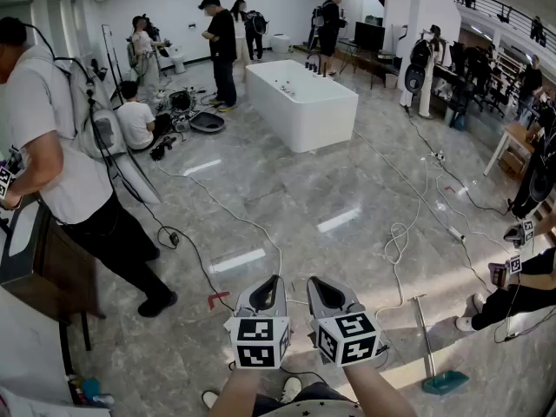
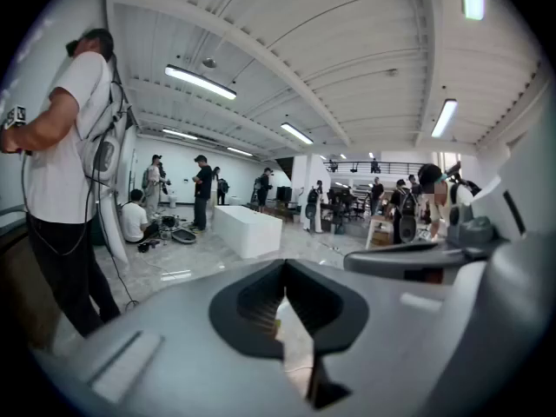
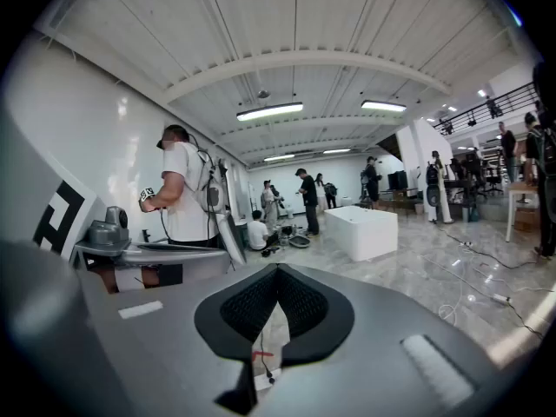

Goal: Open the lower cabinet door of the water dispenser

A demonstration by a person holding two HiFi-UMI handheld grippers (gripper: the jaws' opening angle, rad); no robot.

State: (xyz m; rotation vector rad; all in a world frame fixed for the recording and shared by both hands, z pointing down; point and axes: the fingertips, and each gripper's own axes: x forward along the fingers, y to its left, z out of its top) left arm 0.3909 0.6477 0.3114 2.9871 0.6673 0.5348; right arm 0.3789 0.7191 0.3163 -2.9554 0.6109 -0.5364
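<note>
The grey two-jaw left gripper [image 1: 271, 281] and its matching right gripper [image 1: 314, 282] sit side by side, each with jaws pressed together on nothing. Both point out over the glossy grey tiled floor [image 1: 287, 207]. The water dispenser and its lower cabinet door appear in no view, so neither their bearing nor the nearer hand can be determined.

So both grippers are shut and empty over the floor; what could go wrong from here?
1. No water dispenser is in view, so the person will probably have to walk or turn to find it. Cables loop across the floor ahead, a likely trip hazard.
2. A person in a white shirt stands close on the left, and a swing of the left gripper might hit them.
</note>
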